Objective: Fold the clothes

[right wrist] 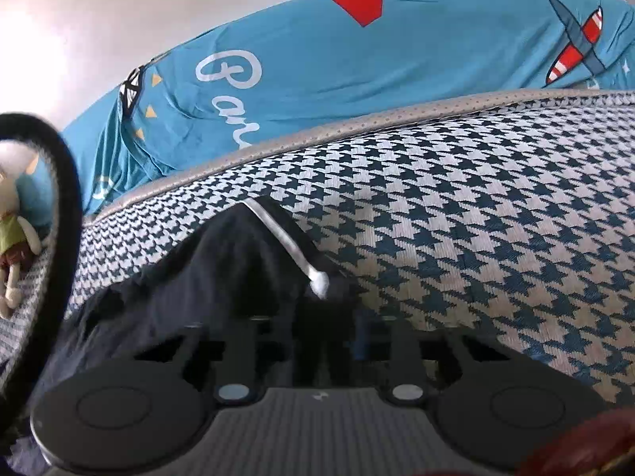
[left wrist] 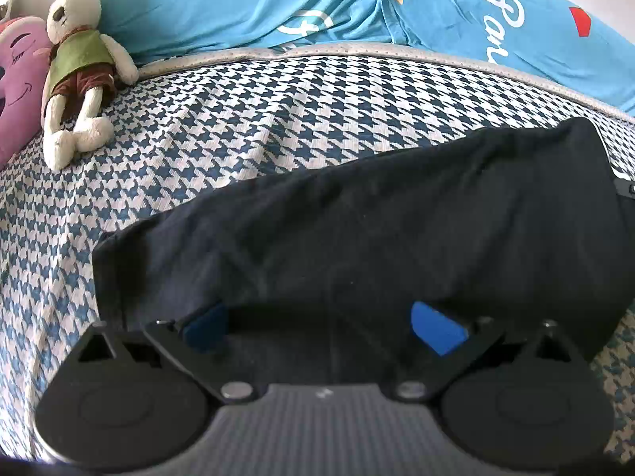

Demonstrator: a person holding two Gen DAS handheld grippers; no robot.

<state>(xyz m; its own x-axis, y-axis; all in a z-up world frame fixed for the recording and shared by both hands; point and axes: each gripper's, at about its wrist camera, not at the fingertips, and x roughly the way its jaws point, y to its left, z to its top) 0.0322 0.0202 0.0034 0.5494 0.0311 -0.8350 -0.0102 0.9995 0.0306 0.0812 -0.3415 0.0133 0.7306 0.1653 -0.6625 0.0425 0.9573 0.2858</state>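
Jaws apart left, seemingly clamped right.

Your left gripper (left wrist: 321, 327) sits at the near edge of the folded garment (left wrist: 357, 218) on the mattress cover (left wrist: 238, 119) — a plush rabbit (left wrist: 79, 59) lies far left, the bedsheet (left wrist: 238, 8) behind the mattress.
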